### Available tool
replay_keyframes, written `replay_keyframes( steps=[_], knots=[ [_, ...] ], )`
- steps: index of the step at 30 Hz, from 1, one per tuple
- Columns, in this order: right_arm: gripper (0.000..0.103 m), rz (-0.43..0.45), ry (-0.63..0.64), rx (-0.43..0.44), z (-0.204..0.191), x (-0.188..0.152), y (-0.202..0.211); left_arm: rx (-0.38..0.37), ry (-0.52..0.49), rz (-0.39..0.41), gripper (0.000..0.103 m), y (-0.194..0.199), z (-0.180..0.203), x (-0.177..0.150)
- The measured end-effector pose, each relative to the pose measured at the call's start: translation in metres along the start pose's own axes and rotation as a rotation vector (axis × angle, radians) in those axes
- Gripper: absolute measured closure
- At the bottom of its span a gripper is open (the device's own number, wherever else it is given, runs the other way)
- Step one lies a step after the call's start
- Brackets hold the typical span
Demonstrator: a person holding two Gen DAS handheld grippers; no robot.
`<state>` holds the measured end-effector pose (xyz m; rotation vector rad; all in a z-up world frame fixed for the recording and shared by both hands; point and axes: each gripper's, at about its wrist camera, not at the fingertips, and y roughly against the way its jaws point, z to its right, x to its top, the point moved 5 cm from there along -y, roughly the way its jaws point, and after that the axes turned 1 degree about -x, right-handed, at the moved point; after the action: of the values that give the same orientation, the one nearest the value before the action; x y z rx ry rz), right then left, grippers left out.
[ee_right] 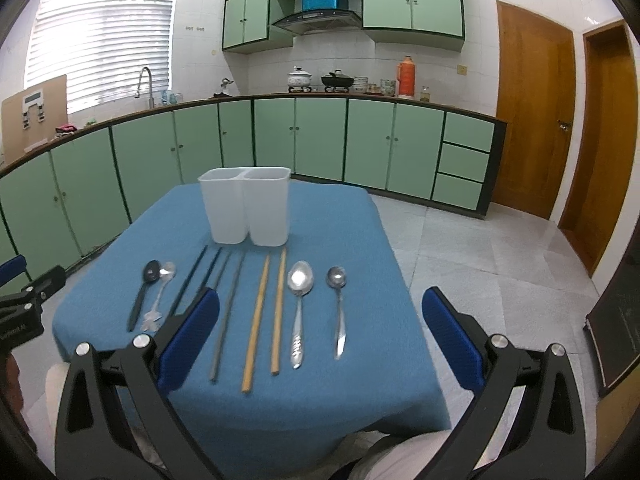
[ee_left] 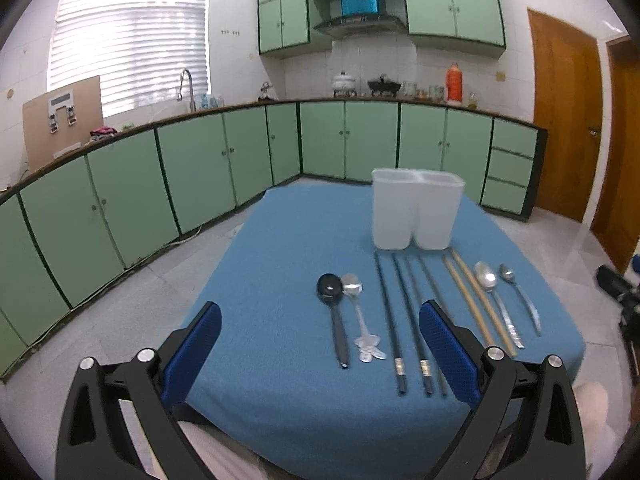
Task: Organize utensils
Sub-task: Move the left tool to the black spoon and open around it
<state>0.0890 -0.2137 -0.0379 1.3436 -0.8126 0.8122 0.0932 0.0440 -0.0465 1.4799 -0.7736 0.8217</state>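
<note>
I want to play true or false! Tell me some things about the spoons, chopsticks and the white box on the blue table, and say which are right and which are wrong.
1. The white holder has two compartments side by side. True.
2. The wooden chopsticks are already standing inside the holder. False: they lie flat on the blue cloth, in front of it.
3. The black spoon lies at the left end of the row. True.
4. The right gripper is holding a spoon. False: it is open and holds nothing.
5. The left gripper is open. True.
6. The cloth is red. False: it is blue.
</note>
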Motion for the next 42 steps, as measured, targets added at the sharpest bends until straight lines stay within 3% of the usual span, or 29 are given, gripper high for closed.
replay_keyframes(
  steps=[11, 15, 19, 23, 32, 42],
  knots=[
    [0.008, -0.052, -0.008, -0.065, 0.022, 0.011, -0.066, 0.001, -0.014, -0.177, 0.006, -0.105, -0.005, 0.005],
    [0.02, -0.098, -0.008, -0.064, 0.021, 0.009, -0.089, 0.004, 0.004, -0.247, 0.007, -0.143, -0.008, 0.003],
    [0.021, -0.132, -0.006, -0.063, 0.02, 0.006, -0.109, 0.003, 0.026, -0.301, 0.009, -0.17, -0.011, 0.001],
    [0.022, -0.151, -0.006, -0.064, 0.017, 0.006, -0.124, 0.001, 0.032, -0.326, 0.009, -0.186, -0.011, 0.0],
    [0.026, -0.179, -0.011, -0.056, 0.016, 0.003, -0.144, -0.006, 0.031, -0.373, 0.021, -0.21, -0.015, -0.003],
    [0.026, -0.185, -0.009, -0.051, 0.011, 0.005, -0.154, -0.029, 0.025, -0.392, 0.021, -0.223, -0.017, -0.006]
  ],
)
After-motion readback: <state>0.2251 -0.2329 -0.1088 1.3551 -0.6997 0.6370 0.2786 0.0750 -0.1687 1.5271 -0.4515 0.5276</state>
